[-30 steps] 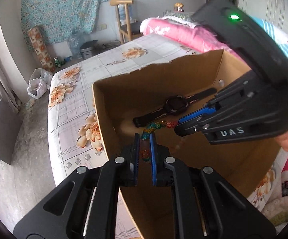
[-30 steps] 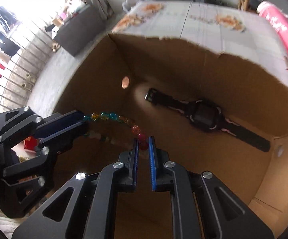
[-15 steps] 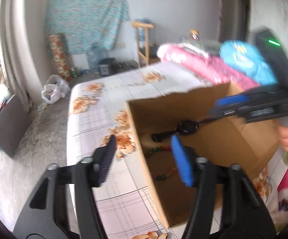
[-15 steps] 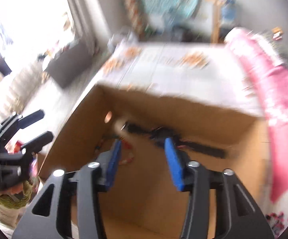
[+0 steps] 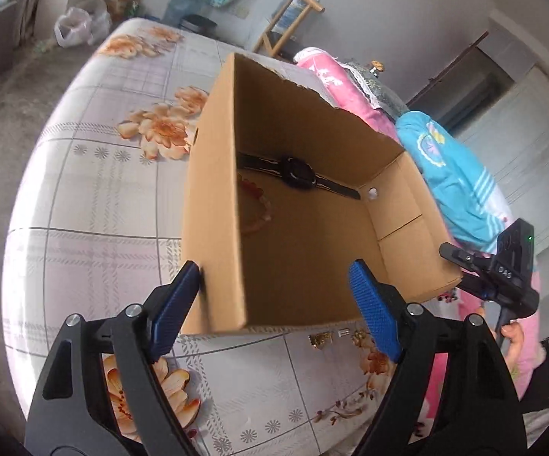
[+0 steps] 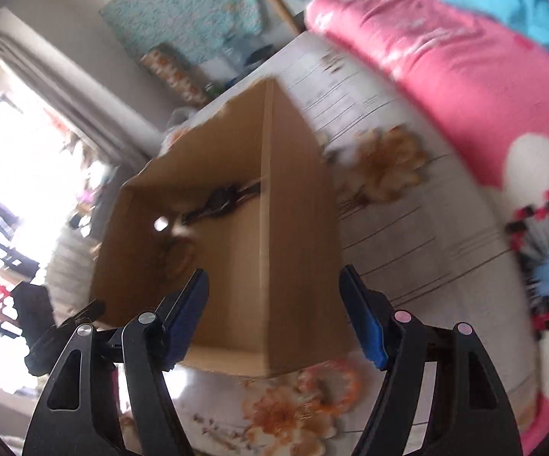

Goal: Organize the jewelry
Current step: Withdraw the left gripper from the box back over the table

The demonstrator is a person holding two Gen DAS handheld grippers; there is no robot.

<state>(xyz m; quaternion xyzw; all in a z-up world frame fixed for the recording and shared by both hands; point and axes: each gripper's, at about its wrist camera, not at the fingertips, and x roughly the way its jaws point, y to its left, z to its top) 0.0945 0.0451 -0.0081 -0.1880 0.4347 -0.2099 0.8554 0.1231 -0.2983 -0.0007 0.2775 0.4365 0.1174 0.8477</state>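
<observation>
Both jaws just opening and empty, the left gripper (image 5: 274,296) and right gripper (image 6: 274,315) hang outside the open brown cardboard box (image 5: 312,258); the black wristwatch (image 5: 297,173) and what looks like an orange beaded bracelet (image 5: 255,205) lie inside. A swinging finger could knock the light box.

One cardboard box (image 5: 213,235), one watch (image 5: 299,173), one bead bracelet (image 5: 261,205).

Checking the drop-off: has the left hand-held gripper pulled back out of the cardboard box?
Yes. The left hand-held gripper, jaws just opened and empty, now sits outside the cardboard box's near corner; the bead bracelet lies inside.
</observation>
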